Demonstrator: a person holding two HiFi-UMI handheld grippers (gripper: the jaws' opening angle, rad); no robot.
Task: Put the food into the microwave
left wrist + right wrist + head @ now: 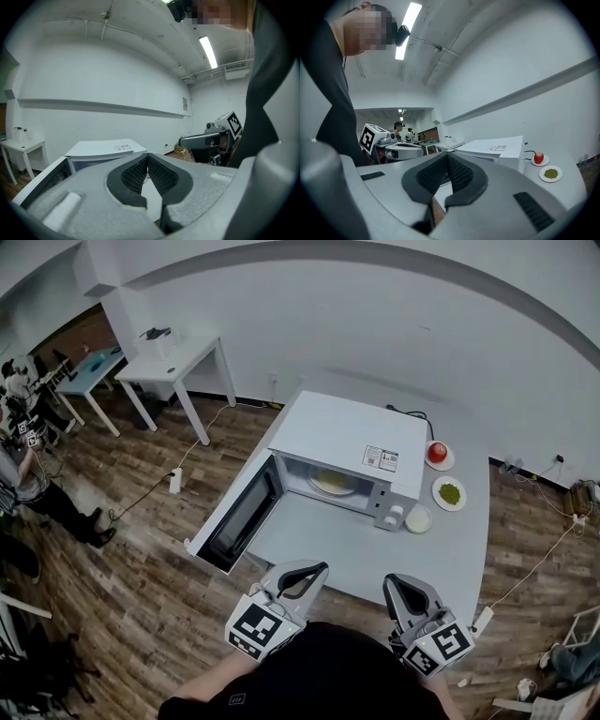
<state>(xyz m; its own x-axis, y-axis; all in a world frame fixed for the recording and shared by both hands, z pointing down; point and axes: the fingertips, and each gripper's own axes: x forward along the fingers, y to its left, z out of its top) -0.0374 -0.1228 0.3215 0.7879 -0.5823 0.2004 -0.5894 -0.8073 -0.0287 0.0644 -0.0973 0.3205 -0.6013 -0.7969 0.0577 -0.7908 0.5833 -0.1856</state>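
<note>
Inside the central microwave [352, 442], door [242, 517] open, sits a plate of food [333, 482]; the left gripper [317, 570] and right gripper [394, 585] have their jaws closed and empty.

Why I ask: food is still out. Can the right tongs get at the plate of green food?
Probably yes: the plate of green food lies uncovered right of the microwave, with open table between it and the shut, empty right tongs.
</note>
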